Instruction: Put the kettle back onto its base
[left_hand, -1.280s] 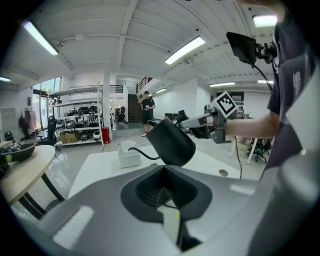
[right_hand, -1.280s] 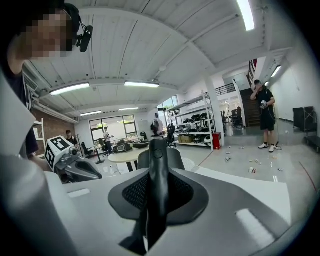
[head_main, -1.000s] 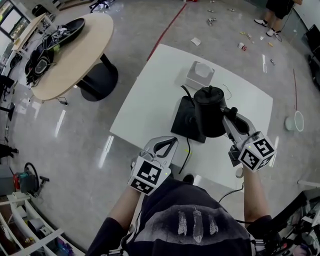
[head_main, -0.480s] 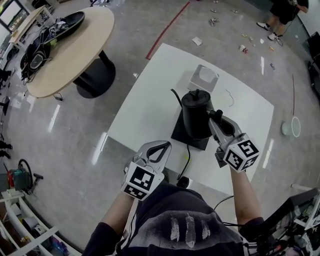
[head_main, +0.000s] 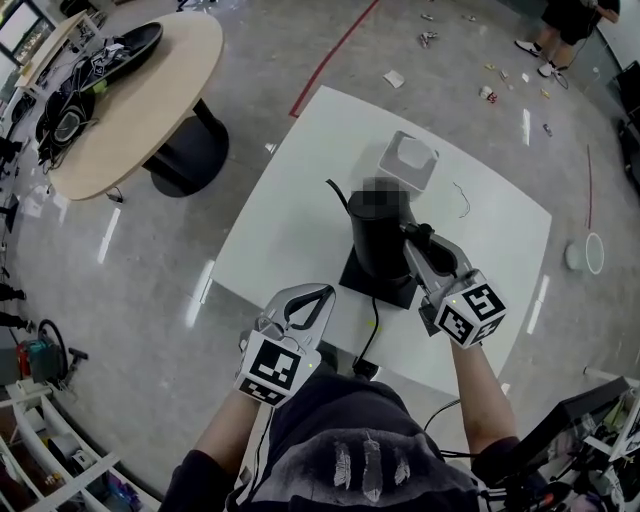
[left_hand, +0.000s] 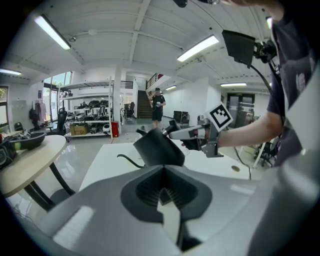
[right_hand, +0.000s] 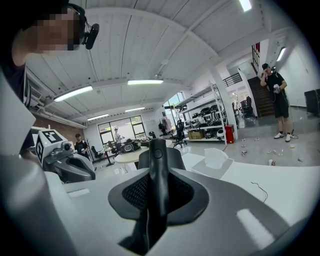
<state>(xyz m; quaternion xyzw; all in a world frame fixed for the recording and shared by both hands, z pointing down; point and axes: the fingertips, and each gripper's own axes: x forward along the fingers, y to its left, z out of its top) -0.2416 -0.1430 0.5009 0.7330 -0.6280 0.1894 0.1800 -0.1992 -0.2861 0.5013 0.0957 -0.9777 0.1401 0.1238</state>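
While left gripper (head_main: 322, 296) sits clenched, empty, at the white table's (head_main: 290, 200) near edge, matte black gooseneck kettle (head_main: 375, 240) is over its black square base (head_main: 392, 288), seating unclear; right gripper (head_main: 414, 240) clamps its black handle (right_hand: 156, 170).

Kettle (head_main: 375, 245) matt black; its base (head_main: 388, 291) matt black plastic; table (head_main: 290, 200) smooth matt white; floor (head_main: 140, 280) glossy, polished grey; my left gripper (head_main: 318, 293) smooth pale-grey plastic.
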